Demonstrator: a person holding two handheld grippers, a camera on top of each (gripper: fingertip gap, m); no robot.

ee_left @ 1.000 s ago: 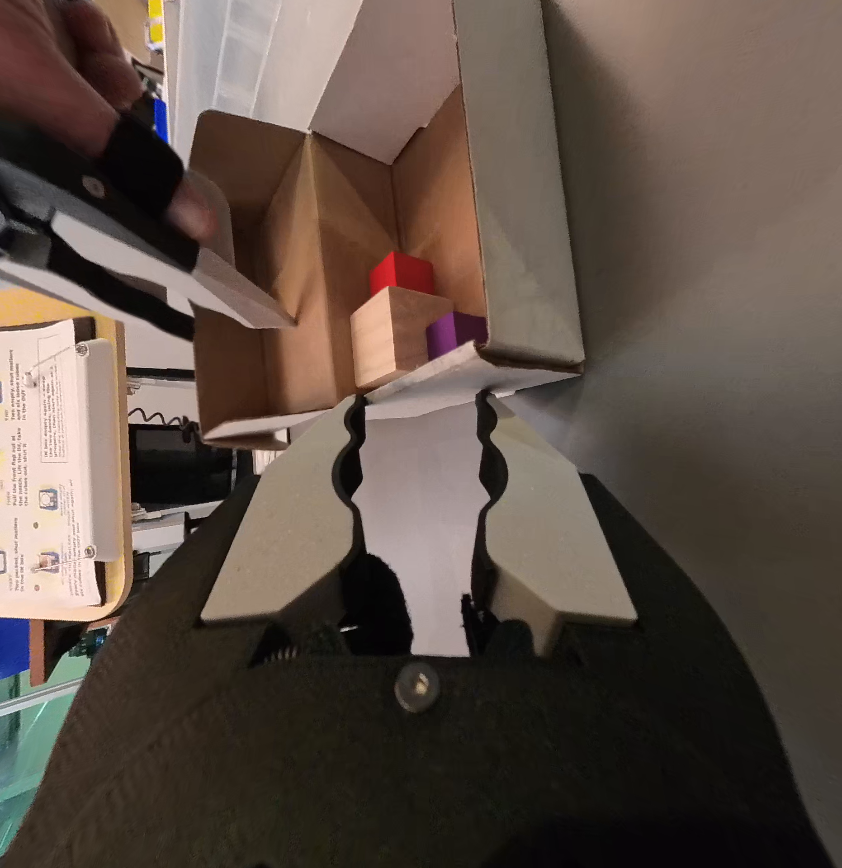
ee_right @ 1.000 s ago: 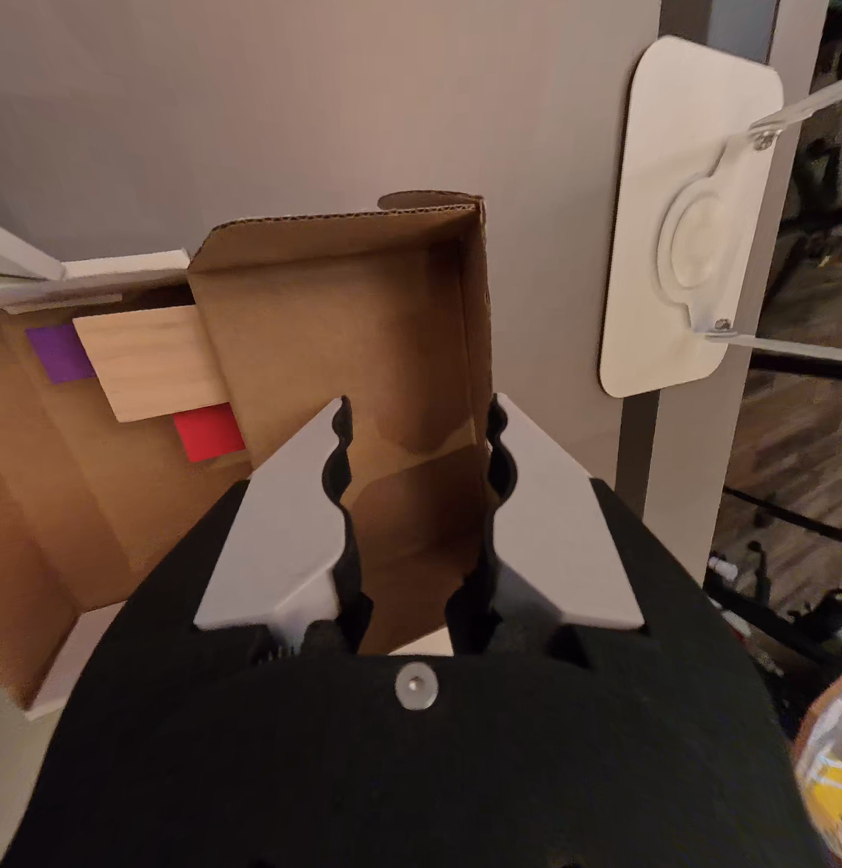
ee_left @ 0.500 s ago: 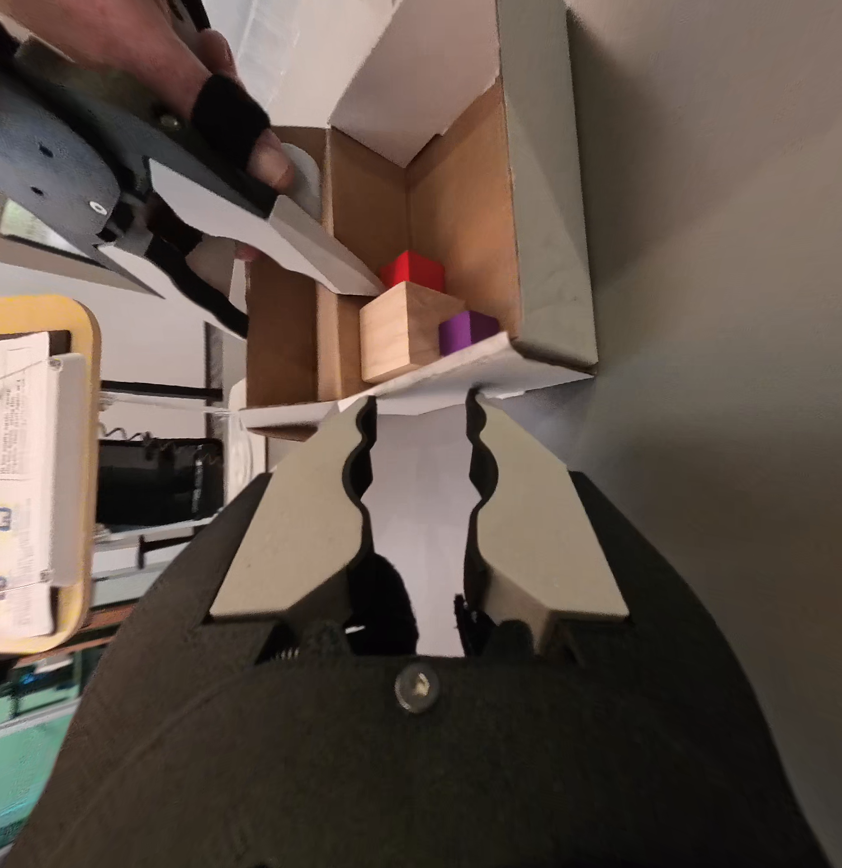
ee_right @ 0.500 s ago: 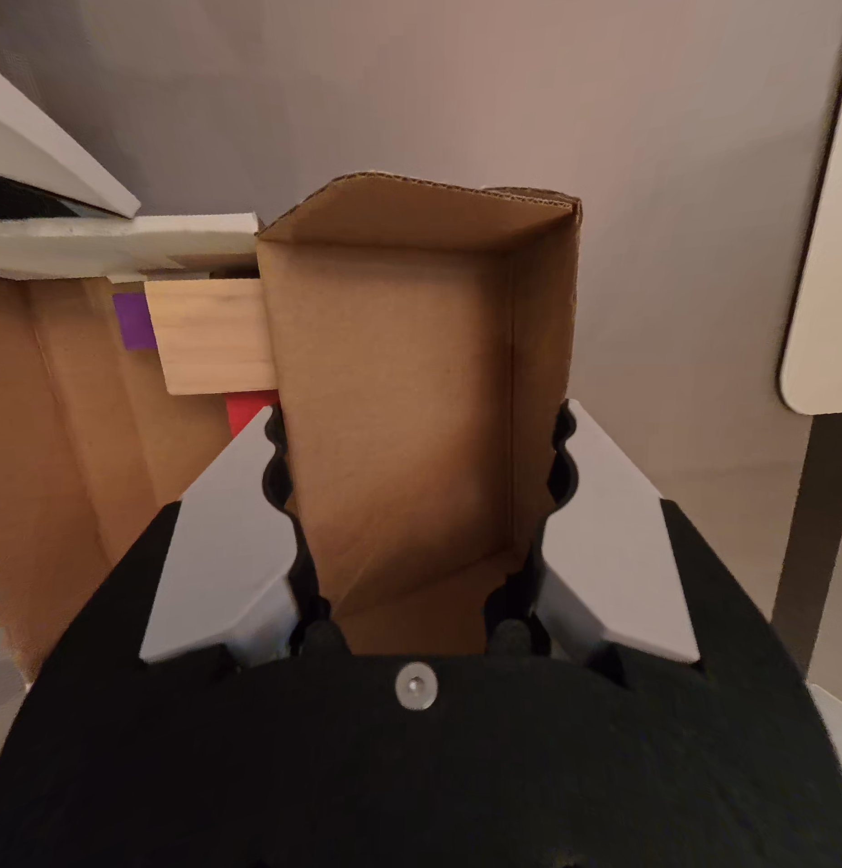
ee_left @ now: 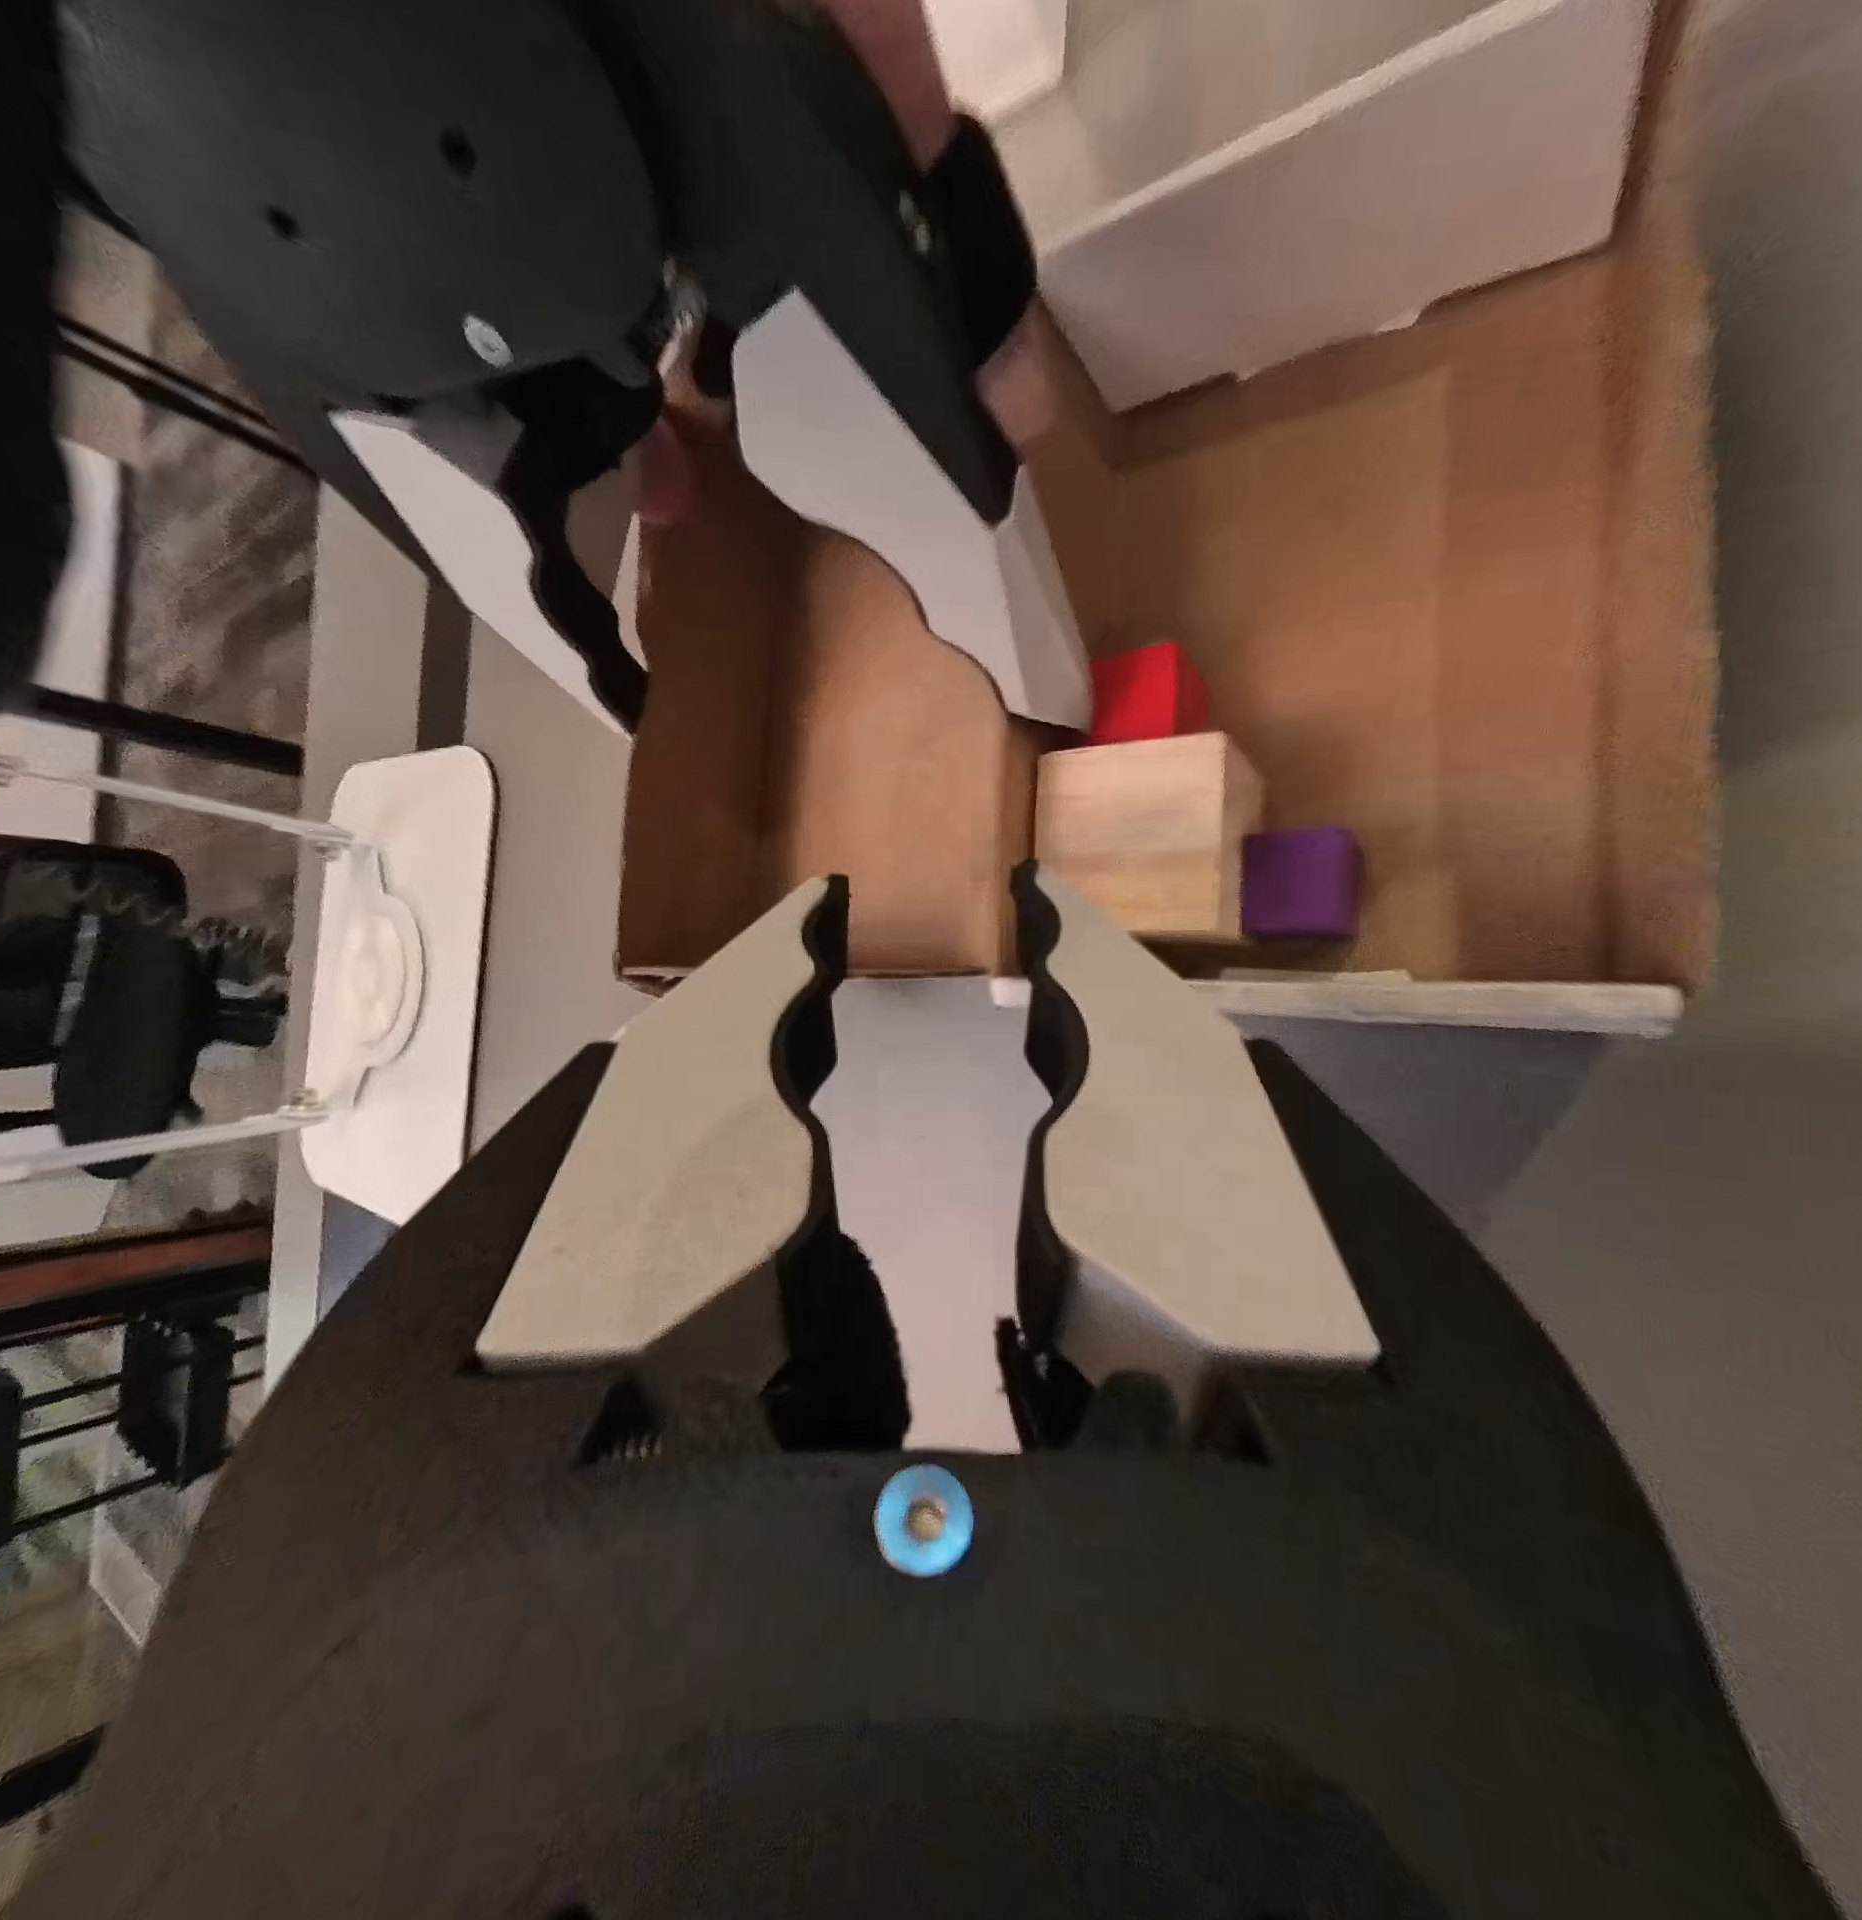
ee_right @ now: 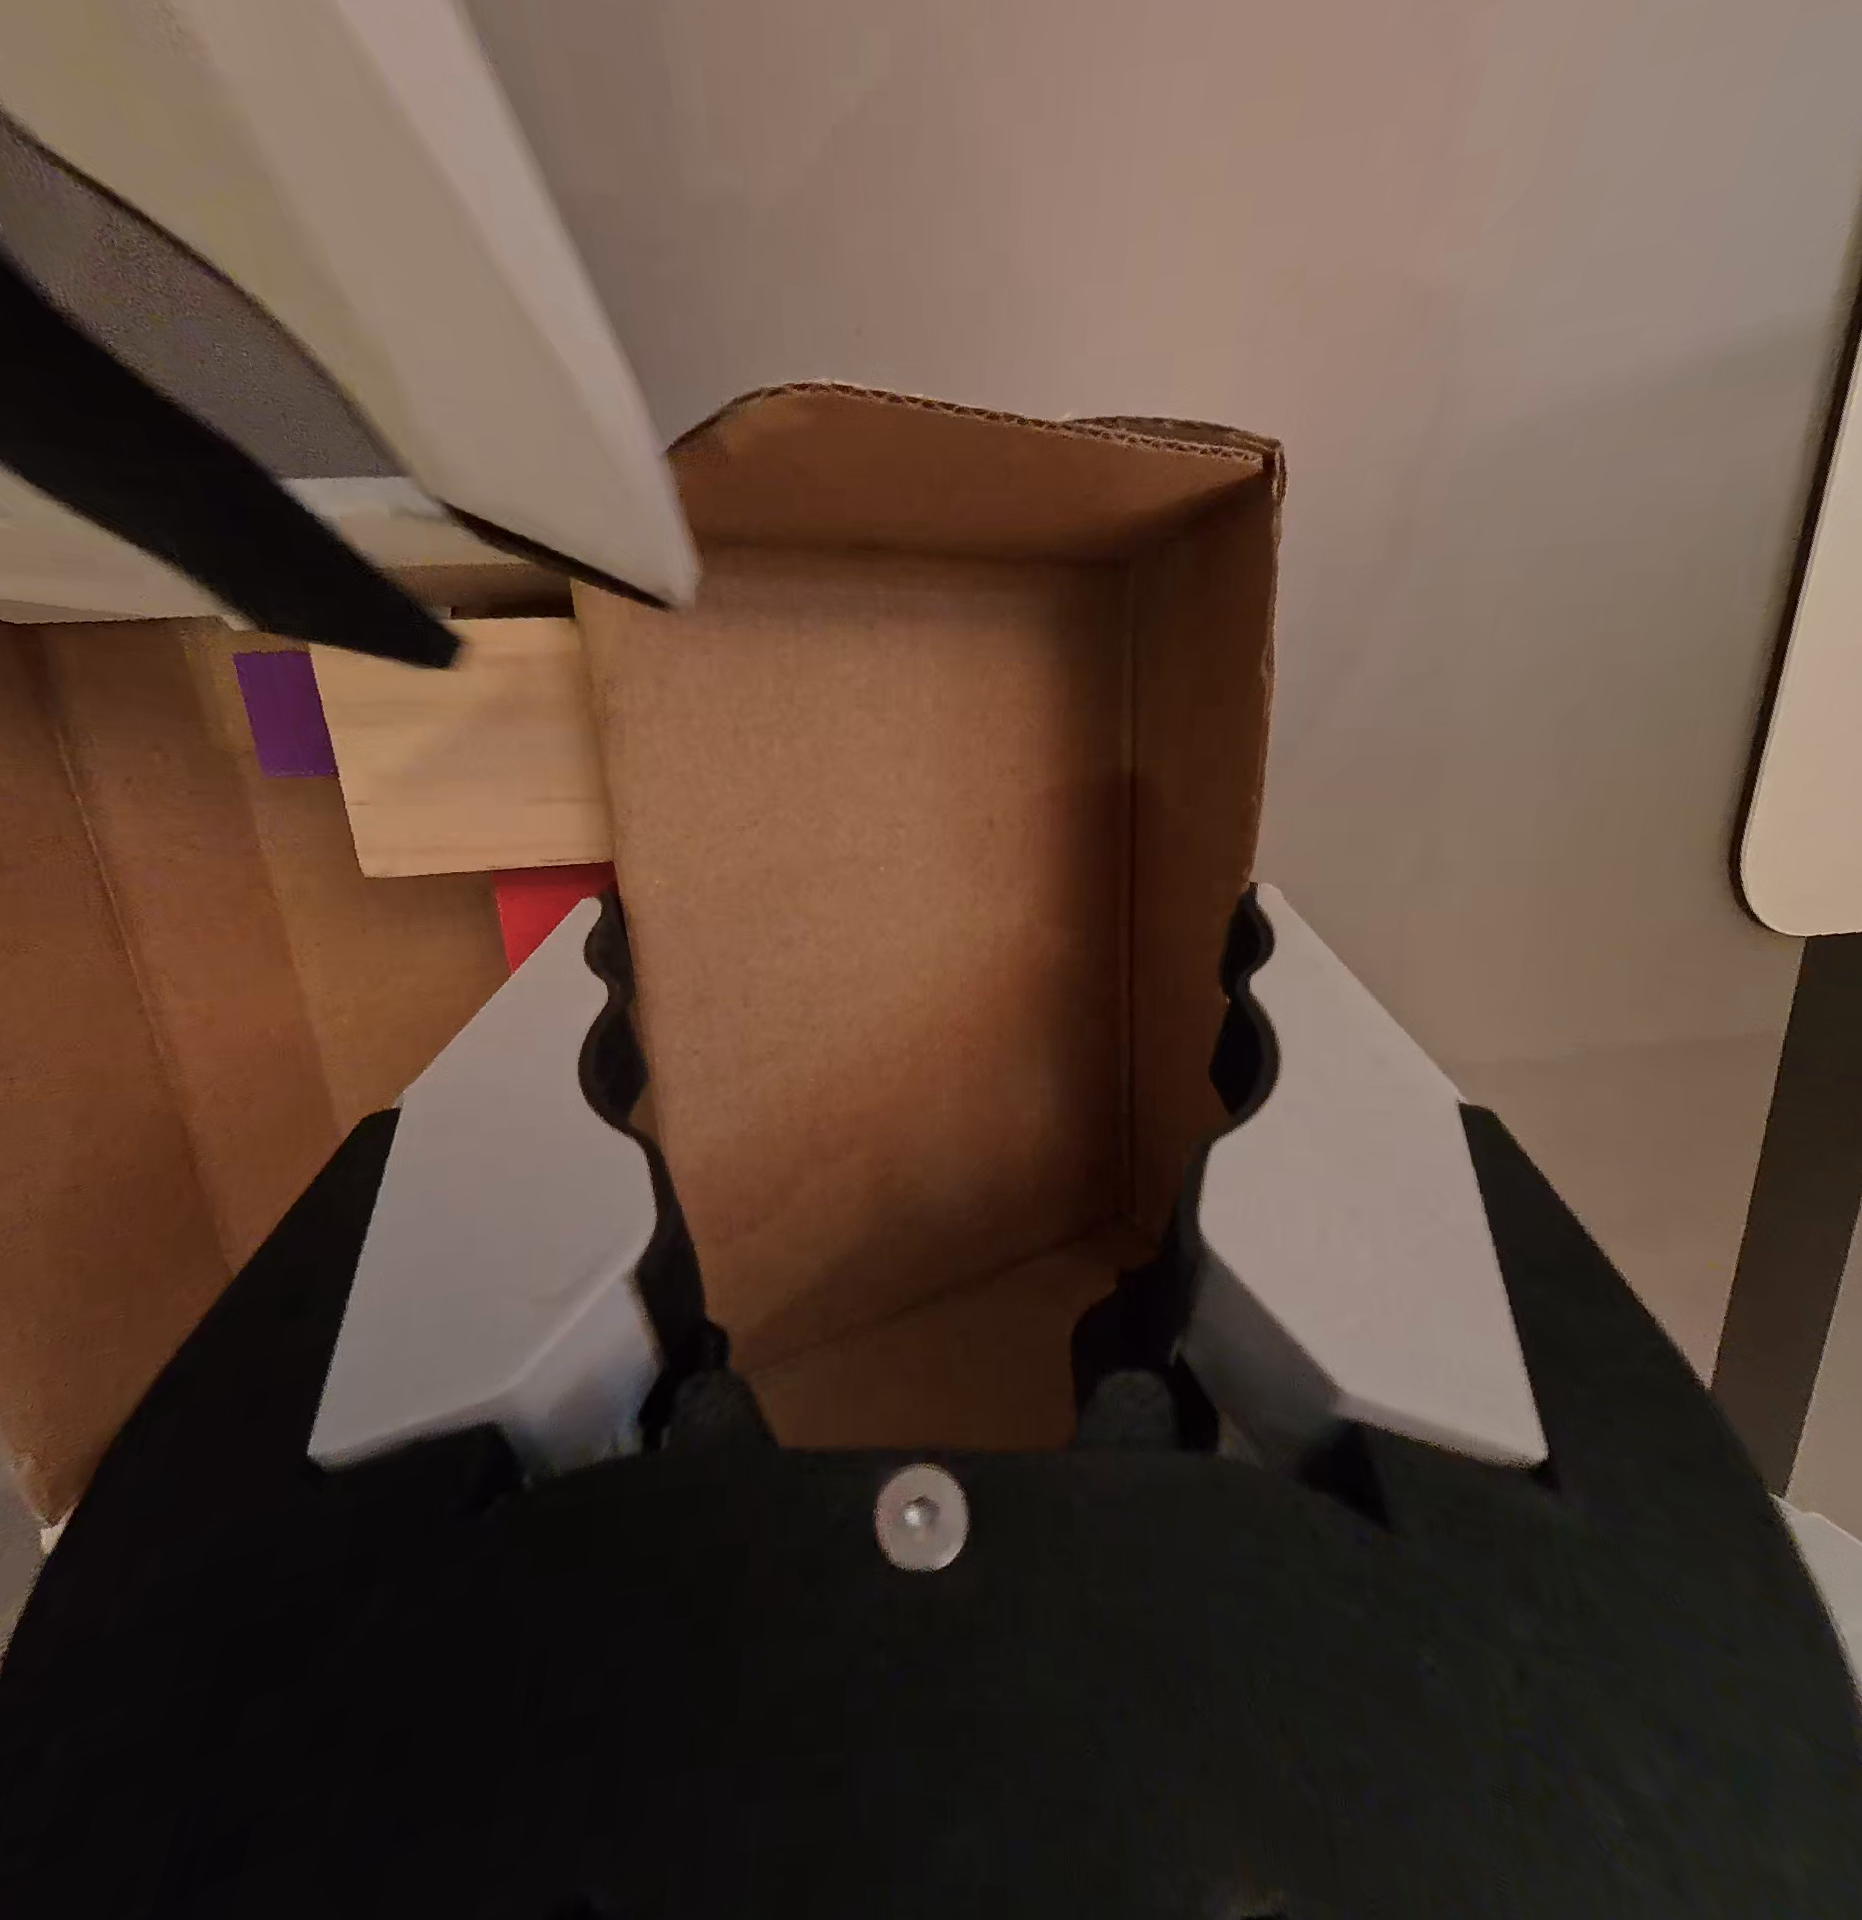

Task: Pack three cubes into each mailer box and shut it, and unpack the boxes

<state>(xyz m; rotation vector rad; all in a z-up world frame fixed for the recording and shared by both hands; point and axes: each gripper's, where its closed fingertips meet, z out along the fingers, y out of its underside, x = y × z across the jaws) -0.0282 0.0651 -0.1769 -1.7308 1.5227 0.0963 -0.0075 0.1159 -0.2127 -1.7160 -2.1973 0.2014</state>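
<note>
Three cubes sit in your mailer box, lying open on the grey table; they cluster by its near wall, as the left wrist view has it. The box is the biggest thing to lose: your left gripper has its jaws a little apart astride that near wall, not clamped, so a push from the other side could slide the whole box. Your right gripper has its jaws wide apart around the folded brown side flap, touching neither face that I can tell. If they close off-centre, the flap could crease or spring outward instead of tucking in. The wooden cube lies just beside the flap's fold and could block it. The red cube is close to your right fingertip and could get nudged. The purple cube looks safe.
</note>
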